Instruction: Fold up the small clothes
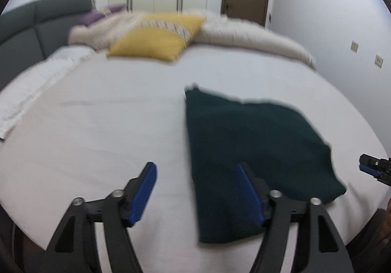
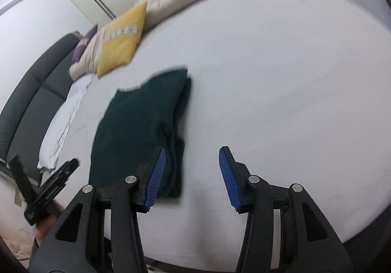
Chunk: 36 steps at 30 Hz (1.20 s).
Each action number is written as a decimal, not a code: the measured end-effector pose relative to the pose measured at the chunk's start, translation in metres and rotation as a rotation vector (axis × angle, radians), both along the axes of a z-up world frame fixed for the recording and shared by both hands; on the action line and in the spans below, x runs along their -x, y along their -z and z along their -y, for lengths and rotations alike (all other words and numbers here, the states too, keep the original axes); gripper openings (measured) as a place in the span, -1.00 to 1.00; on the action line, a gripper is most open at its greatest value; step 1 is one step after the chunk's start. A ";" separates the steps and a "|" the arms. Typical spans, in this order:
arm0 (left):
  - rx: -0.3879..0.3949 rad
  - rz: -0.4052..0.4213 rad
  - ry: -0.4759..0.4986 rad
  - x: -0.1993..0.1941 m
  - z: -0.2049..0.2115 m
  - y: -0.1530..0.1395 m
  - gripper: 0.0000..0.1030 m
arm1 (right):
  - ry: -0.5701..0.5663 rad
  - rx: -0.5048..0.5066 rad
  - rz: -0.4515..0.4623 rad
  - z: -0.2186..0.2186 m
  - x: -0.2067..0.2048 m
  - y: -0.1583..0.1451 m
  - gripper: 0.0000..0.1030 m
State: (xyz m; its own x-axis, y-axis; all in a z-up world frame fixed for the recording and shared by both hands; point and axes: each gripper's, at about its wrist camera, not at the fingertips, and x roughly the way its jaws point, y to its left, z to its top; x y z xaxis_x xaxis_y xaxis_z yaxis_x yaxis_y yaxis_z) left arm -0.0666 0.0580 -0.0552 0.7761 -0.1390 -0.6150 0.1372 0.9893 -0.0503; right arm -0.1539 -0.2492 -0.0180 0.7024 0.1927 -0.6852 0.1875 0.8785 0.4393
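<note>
A dark green folded garment (image 1: 249,150) lies flat on the white bed sheet (image 1: 110,126). My left gripper (image 1: 198,170) is open above its near left edge, one blue pad over the sheet and the other over the cloth, nothing between them. In the right wrist view the same garment (image 2: 139,126) lies left of centre. My right gripper (image 2: 193,158) is open over the garment's near right corner, its left pad above the cloth and its right pad above bare sheet. The right gripper's tip (image 1: 371,168) shows at the left view's right edge. The left gripper (image 2: 51,185) shows at lower left.
A yellow cushion (image 1: 156,38) and a beige duvet (image 1: 244,33) lie bunched at the far side of the bed. A white folded cloth (image 1: 36,87) lies along the left edge by the grey headboard (image 1: 31,26). Wardrobe doors and a brown door stand beyond.
</note>
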 end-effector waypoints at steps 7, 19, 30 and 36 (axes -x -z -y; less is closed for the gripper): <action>-0.052 0.306 -0.076 0.048 0.002 -0.074 1.00 | 0.064 0.261 0.234 -0.028 0.031 -0.086 0.63; -0.106 0.341 -0.138 0.073 0.010 -0.129 1.00 | 0.114 0.503 0.517 -0.086 0.087 -0.182 1.00; -0.050 -0.043 -0.094 0.026 0.012 -0.038 1.00 | 0.072 0.472 0.211 -0.105 0.040 -0.122 1.00; -0.062 -0.080 -0.095 0.018 0.013 -0.006 1.00 | 0.034 0.502 0.071 -0.115 0.012 -0.053 0.99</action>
State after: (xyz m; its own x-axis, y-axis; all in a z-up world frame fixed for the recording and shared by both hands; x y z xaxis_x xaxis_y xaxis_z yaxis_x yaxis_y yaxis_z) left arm -0.0849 0.0448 -0.0488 0.7321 -0.0272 -0.6806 0.0409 0.9992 0.0041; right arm -0.1658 -0.1337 0.0353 0.7510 -0.1716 -0.6376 0.2044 0.9786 -0.0225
